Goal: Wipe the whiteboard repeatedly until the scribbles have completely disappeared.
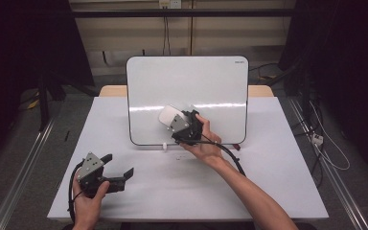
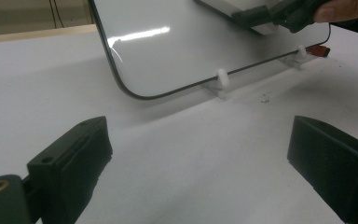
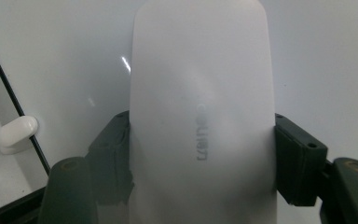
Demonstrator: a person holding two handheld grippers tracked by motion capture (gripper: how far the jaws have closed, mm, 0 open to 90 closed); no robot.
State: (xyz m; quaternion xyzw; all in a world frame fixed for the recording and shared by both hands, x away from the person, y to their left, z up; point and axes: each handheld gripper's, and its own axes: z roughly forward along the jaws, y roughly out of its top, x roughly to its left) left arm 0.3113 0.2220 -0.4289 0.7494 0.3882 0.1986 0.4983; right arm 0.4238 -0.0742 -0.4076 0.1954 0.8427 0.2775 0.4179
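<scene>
A glossy white rounded-corner whiteboard (image 1: 187, 86) has a thin black edge. The smooth white plastic eraser (image 3: 203, 116) carries faint grey lettering. Both grippers' jaws are matte black, over a plain white tabletop (image 1: 278, 167).

white table (image 1: 268, 182) with a whiteboard (image 1: 206, 81) propped in small white clips (image 2: 221, 79)

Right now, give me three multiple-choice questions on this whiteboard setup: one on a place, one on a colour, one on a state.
1. Where is the eraser?
A. against the whiteboard
B. on the floor
C. by the left gripper

2. What colour is the eraser?
A. red
B. white
C. blue

3. How is the left gripper?
A. shut on a pen
B. shut, nothing held
C. open

Answers:
1 A: the right gripper holds it at the board's lower face.
2 B: its body is plain white.
3 C: its jaws stand wide apart over the table.
</scene>
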